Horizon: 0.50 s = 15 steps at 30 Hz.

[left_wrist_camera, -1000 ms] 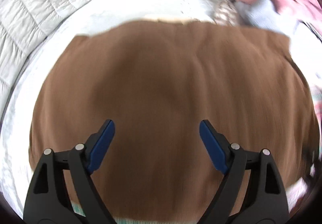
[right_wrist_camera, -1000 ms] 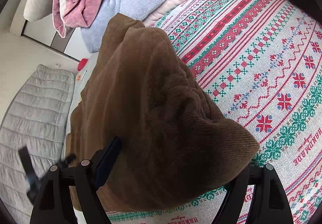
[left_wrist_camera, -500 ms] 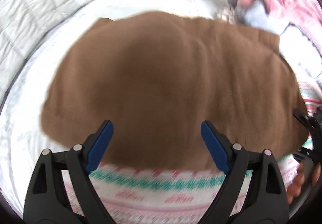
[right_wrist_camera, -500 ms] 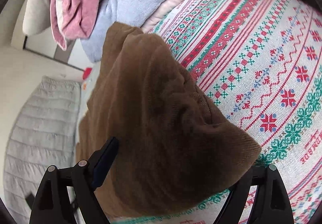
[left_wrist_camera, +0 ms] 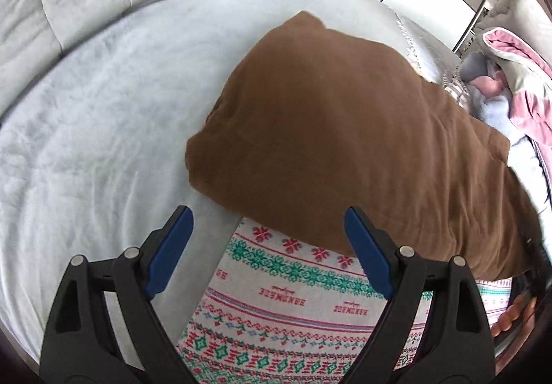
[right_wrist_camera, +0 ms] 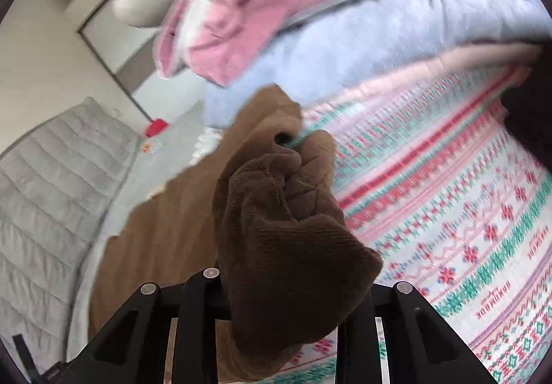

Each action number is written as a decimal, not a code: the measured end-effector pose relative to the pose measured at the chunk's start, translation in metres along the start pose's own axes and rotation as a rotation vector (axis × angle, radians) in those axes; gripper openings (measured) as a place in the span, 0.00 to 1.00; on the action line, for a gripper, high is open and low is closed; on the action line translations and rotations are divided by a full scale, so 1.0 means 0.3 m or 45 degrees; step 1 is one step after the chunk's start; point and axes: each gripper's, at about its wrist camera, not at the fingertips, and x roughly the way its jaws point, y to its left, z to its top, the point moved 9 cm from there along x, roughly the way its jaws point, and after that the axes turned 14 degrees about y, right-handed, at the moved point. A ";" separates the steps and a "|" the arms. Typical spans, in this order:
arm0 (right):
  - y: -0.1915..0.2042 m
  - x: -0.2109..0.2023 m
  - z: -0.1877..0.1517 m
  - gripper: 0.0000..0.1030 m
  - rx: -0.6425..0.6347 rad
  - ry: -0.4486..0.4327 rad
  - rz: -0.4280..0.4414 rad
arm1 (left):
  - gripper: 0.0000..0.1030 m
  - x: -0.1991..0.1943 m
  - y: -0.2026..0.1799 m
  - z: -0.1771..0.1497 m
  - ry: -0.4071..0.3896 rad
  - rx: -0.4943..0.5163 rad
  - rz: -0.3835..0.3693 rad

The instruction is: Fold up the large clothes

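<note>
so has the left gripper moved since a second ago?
Yes. The left gripper has pulled back off the brown garment; its open fingers now sit over the patterned blanket.

Brown knit garment (left_wrist_camera: 345, 142): large, plain, soft ribbed weave, no visible print. Lies spread in loose mound across grey bed surface, near edge overlapping patterned cloth. Left end folded into rounded double layer; far end narrows to blunt corner. Surface slightly wrinkled, one faint seam line across. In right wrist view, one portion of garment (right_wrist_camera: 286, 246) bunched into tight crumpled wad, raised above rest, trailing down to flat part. Which part is bunched, possibly sleeve or hem, cannot be determined.
</note>
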 end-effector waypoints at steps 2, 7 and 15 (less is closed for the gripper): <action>-0.104 0.046 -0.016 0.26 0.197 0.072 0.049 | 0.87 -0.007 0.028 0.022 -0.012 -0.011 0.014; -0.079 -0.020 0.016 0.23 0.335 -0.036 0.079 | 0.87 -0.050 0.180 0.070 -0.036 -0.133 0.064; 0.779 -0.196 0.019 0.22 -0.459 -0.414 -0.082 | 0.87 -0.174 0.401 0.114 -0.129 -0.308 -0.037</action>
